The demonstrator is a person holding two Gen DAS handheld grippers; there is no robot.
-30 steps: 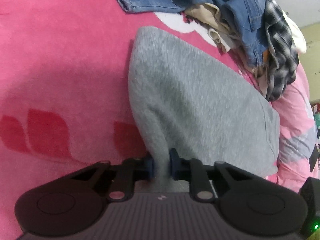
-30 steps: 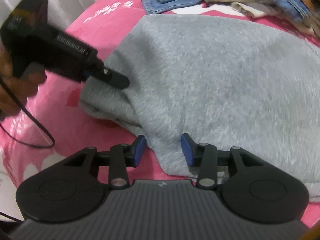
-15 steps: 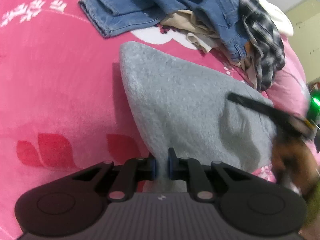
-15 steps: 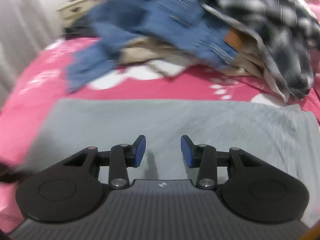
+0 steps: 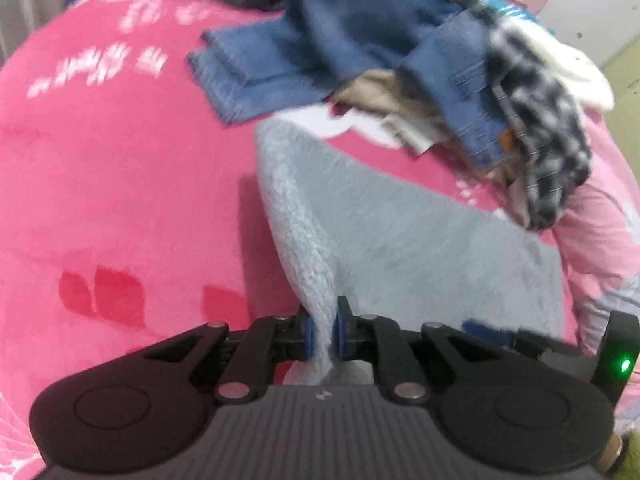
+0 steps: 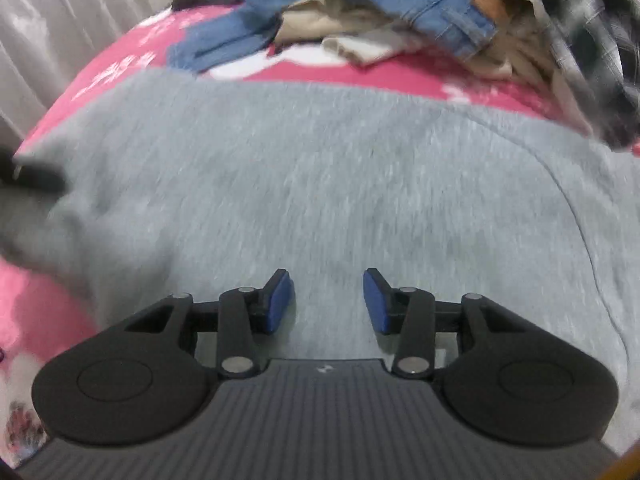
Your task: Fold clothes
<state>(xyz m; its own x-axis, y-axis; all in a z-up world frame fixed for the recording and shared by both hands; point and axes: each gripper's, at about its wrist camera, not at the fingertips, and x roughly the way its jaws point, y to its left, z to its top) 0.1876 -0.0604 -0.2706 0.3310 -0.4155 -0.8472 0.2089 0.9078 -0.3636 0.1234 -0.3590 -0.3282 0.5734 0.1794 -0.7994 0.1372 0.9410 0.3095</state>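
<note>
Our left tongs (image 5: 323,334) are clenched on the edge of the grey garment (image 5: 420,248), so a fold of the fleecy inner side stands up between the two blue pads (image 5: 307,334). To the left of these tongs we see only the pink blanket (image 5: 112,184) with darker red leaf marks. Ahead of them, and a little to the right, lies the heap of unfolded clothes (image 5: 460,64) (blue jeans, something beige, a checked shirt), apart from the grey cloth. At the far right the tip of our other tool comes into this view.

Our right tongs (image 6: 327,300) are released, the jaws wide apart, and they hover over the middle of the grey garment, which lies spread on the blanket under and around them. If the pads touch the cloth, we cannot tell. The heap is beyond them, toward the right.
</note>
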